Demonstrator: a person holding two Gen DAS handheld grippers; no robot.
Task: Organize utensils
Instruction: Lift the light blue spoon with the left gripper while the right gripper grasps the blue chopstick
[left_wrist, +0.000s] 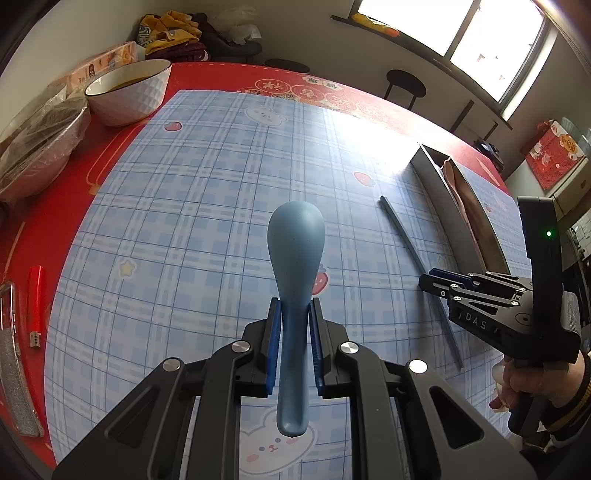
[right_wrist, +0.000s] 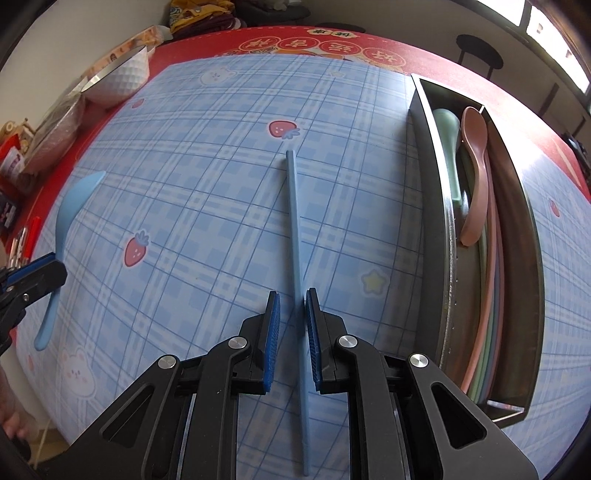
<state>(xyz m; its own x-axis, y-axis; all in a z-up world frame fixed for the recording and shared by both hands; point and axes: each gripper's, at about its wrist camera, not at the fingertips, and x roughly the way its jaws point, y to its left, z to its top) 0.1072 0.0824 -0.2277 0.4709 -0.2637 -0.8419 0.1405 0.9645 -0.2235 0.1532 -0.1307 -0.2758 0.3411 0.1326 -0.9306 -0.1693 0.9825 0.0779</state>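
Note:
My left gripper (left_wrist: 294, 306) is shut on a blue spoon (left_wrist: 294, 258), bowl pointing away, held over the blue plaid mat (left_wrist: 207, 177); it also shows in the right wrist view (right_wrist: 62, 236). My right gripper (right_wrist: 292, 299) is open, its jaws on either side of a blue chopstick (right_wrist: 294, 221) that lies on the mat. The right gripper also shows in the left wrist view (left_wrist: 439, 282) over the chopstick (left_wrist: 406, 236). A metal utensil tray (right_wrist: 432, 192) at the right holds a pink spoon (right_wrist: 474, 166), a green spoon (right_wrist: 448, 147) and coloured chopsticks.
A white bowl (left_wrist: 129, 92) and a plastic-wrapped bowl (left_wrist: 37, 147) stand at the far left on the red tablecloth (left_wrist: 48, 240). A red lighter (left_wrist: 36, 306) lies near the left edge. Stools (left_wrist: 406, 86) stand beyond the table.

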